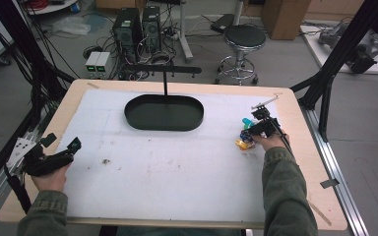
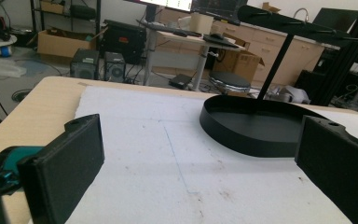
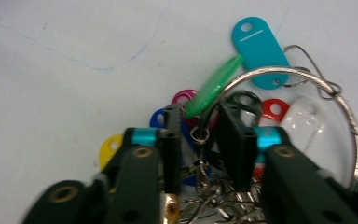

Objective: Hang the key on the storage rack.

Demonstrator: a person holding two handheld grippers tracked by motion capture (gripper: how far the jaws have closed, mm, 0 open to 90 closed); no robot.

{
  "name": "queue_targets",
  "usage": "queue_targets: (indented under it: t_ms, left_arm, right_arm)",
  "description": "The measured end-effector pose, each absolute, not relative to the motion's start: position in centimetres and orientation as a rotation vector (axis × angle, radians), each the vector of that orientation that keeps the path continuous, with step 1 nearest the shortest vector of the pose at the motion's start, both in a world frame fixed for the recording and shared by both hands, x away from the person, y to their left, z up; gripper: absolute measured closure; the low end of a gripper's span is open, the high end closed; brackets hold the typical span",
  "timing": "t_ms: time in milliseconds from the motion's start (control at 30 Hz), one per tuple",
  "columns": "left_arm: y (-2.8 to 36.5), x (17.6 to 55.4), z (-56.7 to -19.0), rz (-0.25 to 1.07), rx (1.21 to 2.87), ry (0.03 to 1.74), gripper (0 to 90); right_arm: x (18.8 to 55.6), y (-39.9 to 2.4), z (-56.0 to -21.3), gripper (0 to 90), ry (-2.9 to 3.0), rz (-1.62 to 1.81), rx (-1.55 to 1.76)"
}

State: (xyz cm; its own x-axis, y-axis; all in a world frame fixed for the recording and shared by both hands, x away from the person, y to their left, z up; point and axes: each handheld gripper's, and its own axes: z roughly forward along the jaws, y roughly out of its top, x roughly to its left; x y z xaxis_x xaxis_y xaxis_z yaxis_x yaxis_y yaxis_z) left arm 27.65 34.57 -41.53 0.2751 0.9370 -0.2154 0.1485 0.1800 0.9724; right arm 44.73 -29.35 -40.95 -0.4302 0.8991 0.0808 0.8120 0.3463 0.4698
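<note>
Two hands are reaching over the counter [image 1: 295, 162]. The left gripper [image 1: 61, 153] is lying low at the near left, its fingers [image 2: 67, 168] wide apart and holding nothing. The right gripper [image 1: 254, 129] is tipping down at the right side, its fingers [image 3: 170, 140] nearly closed on one green tag [image 3: 213, 86] in one bunch of key tags [image 1: 245, 140]. One black tray [image 1: 163, 113] is sitting at the far middle.

Grey floor [image 1: 19, 98] behind the wooden table [image 1: 295, 105]. Round black stool [image 1: 244, 37], two PC towers [image 1: 137, 27], cable tangle [image 1: 157, 54], cardboard box [image 1: 283, 17]. Black frame struts [image 1: 342, 46] at right. Desks and cabinets [image 2: 261, 44] further back.
</note>
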Motion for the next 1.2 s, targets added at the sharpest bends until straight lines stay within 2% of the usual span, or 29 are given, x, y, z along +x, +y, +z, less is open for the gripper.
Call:
queue_targets:
  t_ms: [100, 533, 1200]
  left_arm:
    - [34.6, 27.6, -41.5, 0.784, 1.266, 1.16, 1.7]
    - [34.6, 27.6, -41.5, 0.781, 1.264, 1.159, 1.7]
    - [34.7, 27.5, -41.5, 0.774, 1.248, 1.152, 1.7]
  right_arm:
    - [44.7, -29.3, -40.9, 81.2, 2.412, 0.656, 1.547]
    - [44.0, -29.0, -39.9, 82.6, 2.396, 0.645, 1.474]
    - [41.8, -27.9, -34.2, 82.8, 2.408, 0.699, 1.319]
